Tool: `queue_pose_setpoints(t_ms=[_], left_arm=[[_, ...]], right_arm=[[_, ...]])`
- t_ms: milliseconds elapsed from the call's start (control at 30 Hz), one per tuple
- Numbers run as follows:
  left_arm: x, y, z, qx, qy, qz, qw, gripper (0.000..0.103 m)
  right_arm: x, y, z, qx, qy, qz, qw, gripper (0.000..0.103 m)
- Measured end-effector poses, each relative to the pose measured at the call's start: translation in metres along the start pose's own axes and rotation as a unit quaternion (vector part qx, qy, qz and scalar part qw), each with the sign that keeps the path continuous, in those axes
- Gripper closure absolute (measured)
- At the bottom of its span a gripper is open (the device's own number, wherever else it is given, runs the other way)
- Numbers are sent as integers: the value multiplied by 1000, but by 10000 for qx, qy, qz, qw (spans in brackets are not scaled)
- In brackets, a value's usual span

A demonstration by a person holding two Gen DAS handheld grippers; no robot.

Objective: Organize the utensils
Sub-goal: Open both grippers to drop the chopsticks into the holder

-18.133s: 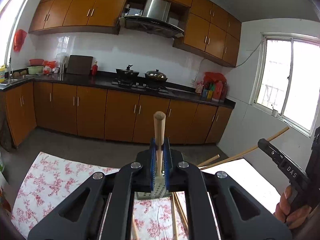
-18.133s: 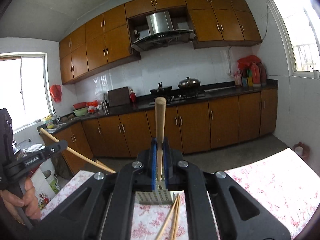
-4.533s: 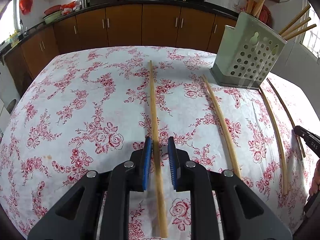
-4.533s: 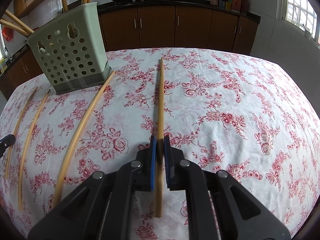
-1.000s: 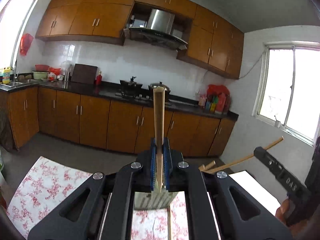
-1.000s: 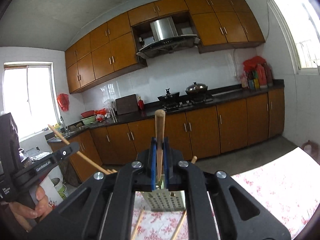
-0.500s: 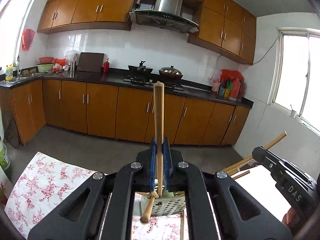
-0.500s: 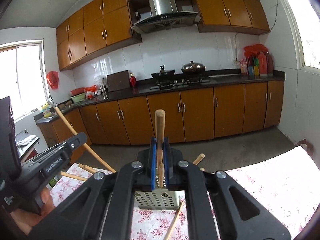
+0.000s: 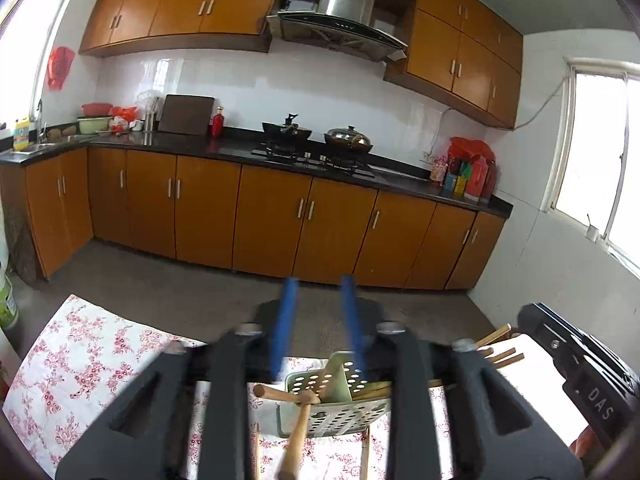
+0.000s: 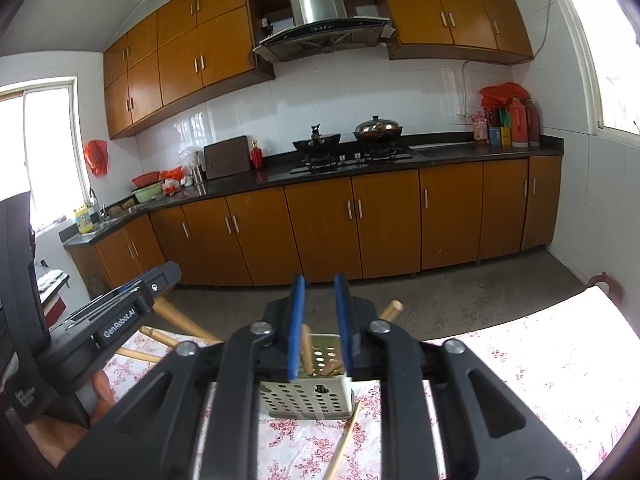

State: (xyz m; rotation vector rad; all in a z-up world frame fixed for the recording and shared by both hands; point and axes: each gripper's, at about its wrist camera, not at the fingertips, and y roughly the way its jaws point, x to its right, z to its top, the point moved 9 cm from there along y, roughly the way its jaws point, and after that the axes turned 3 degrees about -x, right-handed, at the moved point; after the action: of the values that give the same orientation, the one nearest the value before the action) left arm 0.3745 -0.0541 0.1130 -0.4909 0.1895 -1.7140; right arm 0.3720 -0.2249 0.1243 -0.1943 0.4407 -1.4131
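Both grippers, the left gripper (image 9: 318, 320) and the right gripper (image 10: 320, 322), are seen with jaws spread and nothing held above the perforated utensil holder (image 10: 306, 398), where wooden chopsticks (image 9: 298, 436) are propped on the floral tablecloth (image 9: 88, 364).

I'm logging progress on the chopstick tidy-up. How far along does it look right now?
Done: several chopsticks stand in the perforated holder. In hand: nothing. The left gripper and right gripper are both open above it, and one chopstick leans at the holder's front, not clearly seated. Left: at least one loose chopstick lies on the floral tablecloth.
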Motion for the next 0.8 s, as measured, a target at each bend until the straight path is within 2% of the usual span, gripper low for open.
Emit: queue_pose_setpoints(t_ms=[100,267,367,467,667,800], left_arm=[[-1,-10,6,62,5,13,10000,66],[-6,-36,12,162,-39,-29,9999,65],[-12,-51,9,175,-3,24,9998,64],[-30,-68,-10,70,13,165,9998,63],[-72,-69,-76,-514,92,525,9973,62],[-97,-60,-123,-965,181,797,9920,61]], right_arm=[[4,-11,0,97,24,-31,9999,77],[12,-39,-7,229,80,-131,9996,75],[20,-56,-24,188,139,-169,9996,72],[28,-64,-53,-4,139,-268,9995,70],[35,-37,-148,-1012,312,-329,9938,70],[25,-3,-218,-1792,391,-296,9826,70]])
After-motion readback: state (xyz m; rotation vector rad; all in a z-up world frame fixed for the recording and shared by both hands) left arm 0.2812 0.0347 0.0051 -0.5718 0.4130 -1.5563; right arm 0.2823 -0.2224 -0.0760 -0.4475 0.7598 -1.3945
